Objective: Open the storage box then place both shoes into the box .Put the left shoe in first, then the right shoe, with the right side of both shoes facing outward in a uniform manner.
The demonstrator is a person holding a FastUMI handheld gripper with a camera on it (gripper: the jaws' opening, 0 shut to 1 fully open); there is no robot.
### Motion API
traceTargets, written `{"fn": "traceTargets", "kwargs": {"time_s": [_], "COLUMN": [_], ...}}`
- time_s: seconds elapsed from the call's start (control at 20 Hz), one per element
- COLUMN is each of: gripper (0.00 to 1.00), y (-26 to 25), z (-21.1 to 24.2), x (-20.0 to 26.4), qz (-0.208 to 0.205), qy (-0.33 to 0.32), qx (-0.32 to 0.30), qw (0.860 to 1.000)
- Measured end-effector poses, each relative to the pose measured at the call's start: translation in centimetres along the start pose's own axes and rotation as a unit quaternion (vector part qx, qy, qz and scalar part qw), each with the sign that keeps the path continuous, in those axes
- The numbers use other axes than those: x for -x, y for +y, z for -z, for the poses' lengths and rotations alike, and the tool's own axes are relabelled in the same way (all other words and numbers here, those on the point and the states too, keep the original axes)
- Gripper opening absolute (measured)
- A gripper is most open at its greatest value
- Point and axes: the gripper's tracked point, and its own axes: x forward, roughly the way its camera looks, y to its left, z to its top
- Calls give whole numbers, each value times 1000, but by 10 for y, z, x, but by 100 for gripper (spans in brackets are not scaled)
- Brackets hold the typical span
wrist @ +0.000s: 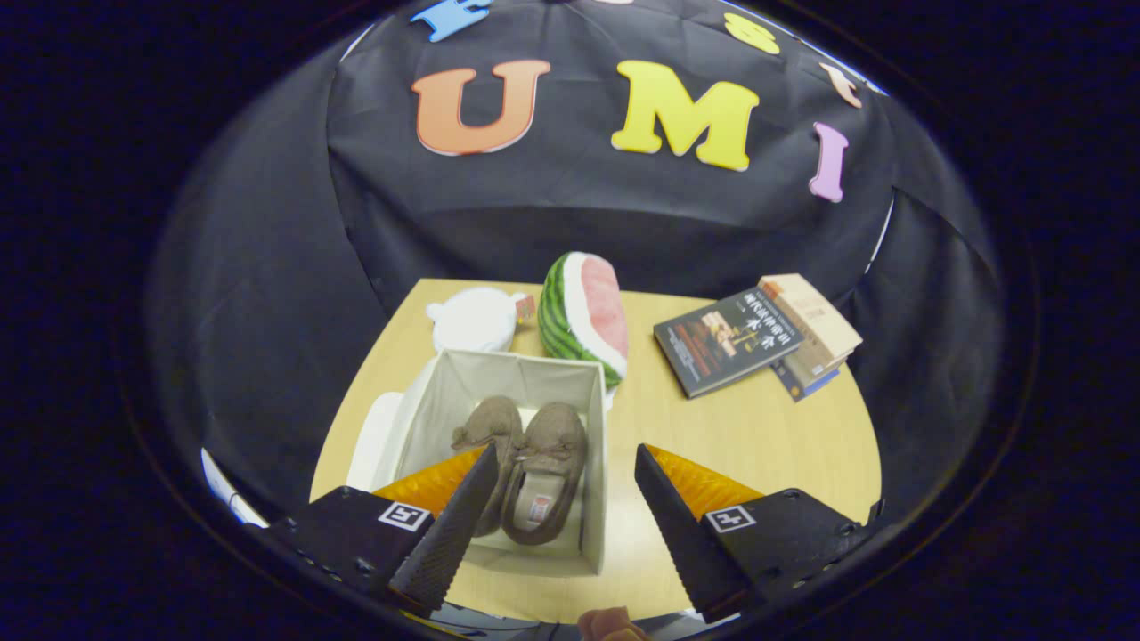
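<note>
A pale fabric storage box (598,445) stands open on the wooden table (757,427). Two brown slippers lie inside it side by side, toes pointing away from me: the left-hand one (485,427) is partly hidden behind my left finger, the right-hand one (545,472) shows its insole. My gripper (565,458) hovers above the near part of the box, open, with nothing between its fingers. The box's white lid (372,441) rests against the box's left side.
Beyond the box sit a white plush toy (472,320) and a watermelon-slice cushion (583,312). Further right lies a stack of books (757,338). Bare tabletop stretches to the right of the box. A fingertip (610,623) shows below the gripper.
</note>
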Motion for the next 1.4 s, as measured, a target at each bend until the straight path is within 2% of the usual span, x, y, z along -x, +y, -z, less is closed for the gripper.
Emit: {"fn": "traceTargets", "kwargs": {"time_s": [0.1,0.3,0.4,0.5,0.65,0.7,0.9,1.2,1.4], "gripper": [96,96,96,96,96,96,96,96,96], "y": [-19,-81,-102,-137,-197,-207,-243,-289,-315], "z": [-22,-63,-78,-81,-79,-75,-47,-13,-8], "x": [30,91,120,148,184,194,220,237,244], "qz": [-1,39,28,31,74,69,35,18,14], "qy": [-49,-152,-199,-231,-277,-291,-313,-330,-344], "qx": [-2,4,-4,-10,-13,-13,-17,-6,-13], "qw": [999,988,980,972,958,954,949,944,939]}}
